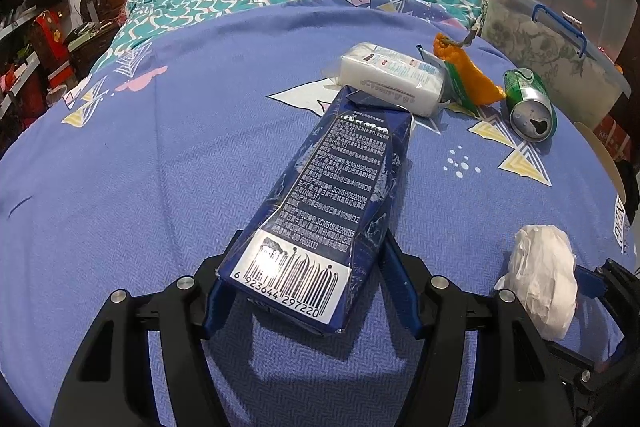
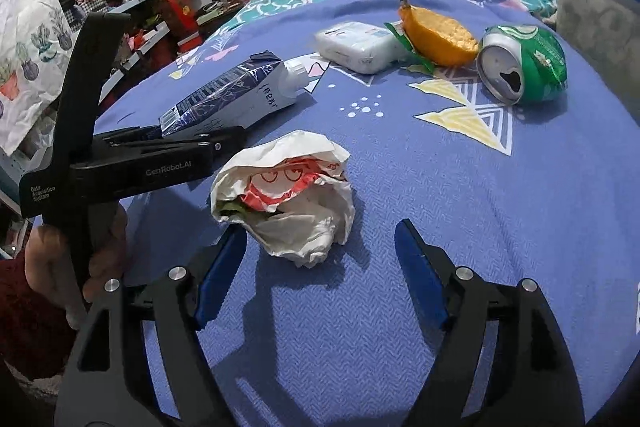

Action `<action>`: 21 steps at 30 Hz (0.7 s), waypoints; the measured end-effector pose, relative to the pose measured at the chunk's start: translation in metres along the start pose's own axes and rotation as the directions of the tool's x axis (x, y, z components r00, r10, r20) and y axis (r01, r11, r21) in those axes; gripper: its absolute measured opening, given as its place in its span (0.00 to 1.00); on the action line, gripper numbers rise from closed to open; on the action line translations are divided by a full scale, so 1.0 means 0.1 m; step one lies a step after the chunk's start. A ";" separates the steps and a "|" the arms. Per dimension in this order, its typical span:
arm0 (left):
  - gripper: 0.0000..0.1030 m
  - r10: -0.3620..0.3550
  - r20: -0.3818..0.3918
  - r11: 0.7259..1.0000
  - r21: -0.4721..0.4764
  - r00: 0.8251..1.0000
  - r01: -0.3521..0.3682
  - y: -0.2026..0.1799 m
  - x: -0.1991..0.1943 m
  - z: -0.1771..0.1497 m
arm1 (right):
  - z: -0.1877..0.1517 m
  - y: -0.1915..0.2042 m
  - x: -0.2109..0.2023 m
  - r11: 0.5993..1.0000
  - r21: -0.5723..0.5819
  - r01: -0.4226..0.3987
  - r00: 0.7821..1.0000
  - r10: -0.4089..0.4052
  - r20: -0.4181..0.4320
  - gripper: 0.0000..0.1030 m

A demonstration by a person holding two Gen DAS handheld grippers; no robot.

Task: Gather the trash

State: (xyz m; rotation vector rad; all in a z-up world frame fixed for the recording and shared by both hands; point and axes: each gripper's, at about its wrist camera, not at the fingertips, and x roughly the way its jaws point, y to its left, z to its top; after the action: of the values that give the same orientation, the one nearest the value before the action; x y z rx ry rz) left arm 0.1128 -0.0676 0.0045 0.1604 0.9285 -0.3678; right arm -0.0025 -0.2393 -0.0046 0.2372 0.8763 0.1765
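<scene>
- The left gripper [image 1: 308, 291] is clamped on the barcode end of the dark blue milk carton [image 1: 332, 195], which lies on the purple bedsheet [image 1: 140, 167]. From the right wrist view its white cap points up the bed toward the pack of tissues [image 2: 360, 47], so its long axis runs straight out along the fingers.
- The right gripper [image 2: 320, 267] stands released, nothing pinched. The crumpled white wrapper [image 2: 288, 195] sits just ahead of it, nearer its left finger than its right (a bit off-centre, I'd say).
- That wrapper is a rough ball with no real long axis; its open mouth, showing red print, faces the right gripper.
- The right hand is plainly the nearer one to the wrapper; I'd expect it to shift slightly left before closing.
- Farther off, well apart from both grippers: the crushed green can [image 2: 524, 63] on its side, mouth toward us, touching the orange peel [image 2: 440, 35].
</scene>
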 end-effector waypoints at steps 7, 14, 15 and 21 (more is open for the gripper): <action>0.72 -0.039 0.008 0.999 -0.014 0.999 0.039 0.04 -0.02 0.00 | 0.00 -0.02 -0.06 1.000 0.004 -0.015 1.000 0.015 0.009 0.79; 0.75 -0.088 0.027 0.995 -0.045 0.996 0.089 0.10 -0.07 0.00 | 0.04 -0.09 -0.08 0.998 0.051 -0.036 0.999 0.035 0.015 0.80; 0.75 -0.089 0.022 0.995 -0.046 0.996 0.090 0.10 -0.06 0.00 | 0.05 -0.09 -0.08 0.998 0.051 -0.037 0.999 0.036 0.017 0.80; 0.75 -0.083 0.015 0.995 -0.047 0.996 0.084 0.09 -0.05 0.00 | 0.15 -0.08 -0.07 0.997 0.050 -0.058 0.998 0.057 0.028 0.80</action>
State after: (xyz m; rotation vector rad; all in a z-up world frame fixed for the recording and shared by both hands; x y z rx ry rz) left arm 0.1140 -0.0581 0.0084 0.0757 0.9327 -0.4231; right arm 0.0057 -0.2509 0.0076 0.3119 0.8488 0.2039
